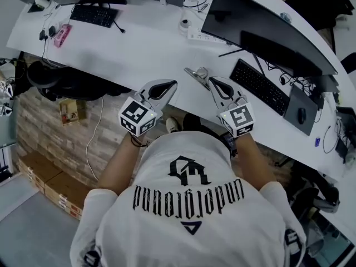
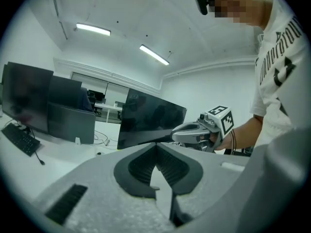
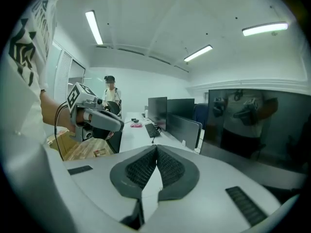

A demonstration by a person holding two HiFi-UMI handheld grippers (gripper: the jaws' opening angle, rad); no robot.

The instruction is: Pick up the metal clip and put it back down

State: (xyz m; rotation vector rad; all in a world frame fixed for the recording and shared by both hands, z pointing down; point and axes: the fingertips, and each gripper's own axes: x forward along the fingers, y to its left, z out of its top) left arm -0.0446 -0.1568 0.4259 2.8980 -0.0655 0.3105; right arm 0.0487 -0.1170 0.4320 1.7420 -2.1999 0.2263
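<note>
The metal clip (image 1: 196, 74), a small silvery piece, lies on the white desk (image 1: 144, 49) near its front edge. My left gripper (image 1: 168, 84) is held just left of the clip and my right gripper (image 1: 213, 82) just right of it, both short of touching it. In the left gripper view the jaws (image 2: 156, 145) are shut with their ribbed pads meeting and nothing between them. The right gripper view shows its jaws (image 3: 156, 148) the same way, shut and empty. Both gripper views tilt upward, so the clip is out of sight in them.
A black keyboard (image 1: 258, 86) and a dark monitor (image 1: 261, 26) stand right of the clip, with a mouse (image 1: 301, 115) further right. A white power strip (image 1: 208, 38) lies behind it. A second keyboard (image 1: 93, 15) sits far left. A person (image 3: 112, 93) stands in the background.
</note>
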